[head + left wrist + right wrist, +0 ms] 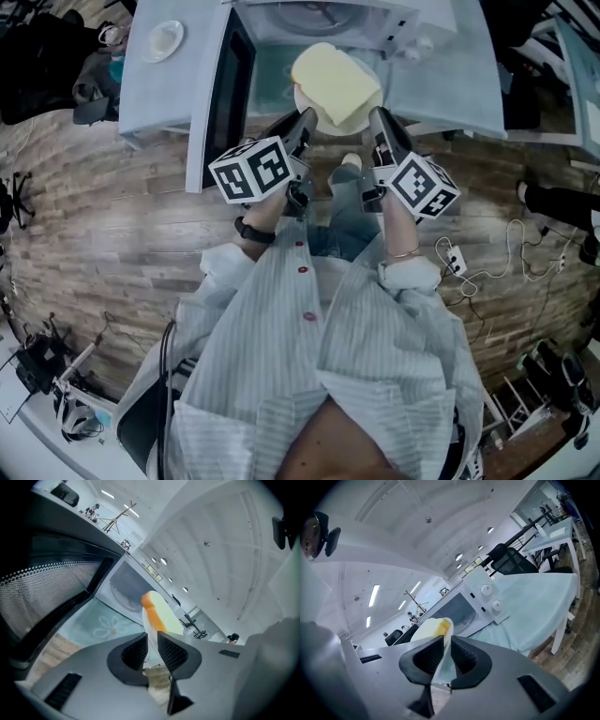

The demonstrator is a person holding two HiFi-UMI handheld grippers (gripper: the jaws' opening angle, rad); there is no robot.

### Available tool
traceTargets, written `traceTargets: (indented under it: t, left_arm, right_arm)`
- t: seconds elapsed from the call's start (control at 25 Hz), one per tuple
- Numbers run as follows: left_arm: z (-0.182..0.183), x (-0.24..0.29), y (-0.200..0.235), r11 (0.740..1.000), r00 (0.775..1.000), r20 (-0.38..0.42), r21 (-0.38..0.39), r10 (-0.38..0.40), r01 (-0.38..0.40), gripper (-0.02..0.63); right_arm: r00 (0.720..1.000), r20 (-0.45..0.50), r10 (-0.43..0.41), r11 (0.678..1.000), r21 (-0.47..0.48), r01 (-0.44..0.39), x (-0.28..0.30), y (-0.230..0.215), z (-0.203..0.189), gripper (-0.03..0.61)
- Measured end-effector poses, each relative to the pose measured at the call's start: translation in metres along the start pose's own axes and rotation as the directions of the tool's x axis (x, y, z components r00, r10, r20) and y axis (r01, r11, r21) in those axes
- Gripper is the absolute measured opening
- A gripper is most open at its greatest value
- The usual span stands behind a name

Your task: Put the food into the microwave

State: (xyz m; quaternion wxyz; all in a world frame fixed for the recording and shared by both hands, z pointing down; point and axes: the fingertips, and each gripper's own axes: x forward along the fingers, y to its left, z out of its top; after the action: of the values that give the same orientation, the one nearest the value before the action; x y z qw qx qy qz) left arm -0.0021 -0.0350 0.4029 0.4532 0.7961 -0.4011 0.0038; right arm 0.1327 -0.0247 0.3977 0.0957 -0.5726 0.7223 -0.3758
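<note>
A slab of yellow bread [336, 82] lies on a white plate [349, 125] held just before the open microwave [281, 52]. My left gripper [305, 117] is shut on the plate's left rim and my right gripper [377, 117] on its right rim. In the left gripper view the ribbed pads of the left gripper [152, 648] pinch the thin plate edge [151, 629], with the orange-crusted bread [161, 613] beyond and the microwave cavity [124, 590] behind. In the right gripper view the right gripper [446, 654] clamps the plate rim [443, 665], the bread [431, 629] just past it.
The microwave door [223, 94] hangs open at the left, close to my left gripper. Its knobs [486, 589] sit on the right panel. A pale cloth covers the table [469, 84]. A small white dish [161, 39] rests at the table's far left. Cables [487, 267] lie on the wood floor.
</note>
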Motion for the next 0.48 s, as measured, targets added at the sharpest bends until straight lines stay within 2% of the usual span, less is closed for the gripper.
traceTargets:
  t: [0.48]
  left_arm:
    - [0.038, 0.034, 0.008, 0.991, 0.984, 0.136, -0.079, 0.119, -0.109, 0.071]
  right_arm:
    - [0.982, -0.125, 0.138, 0.988, -0.056, -0.146, 0.068, -0.004, 0.041, 0.063]
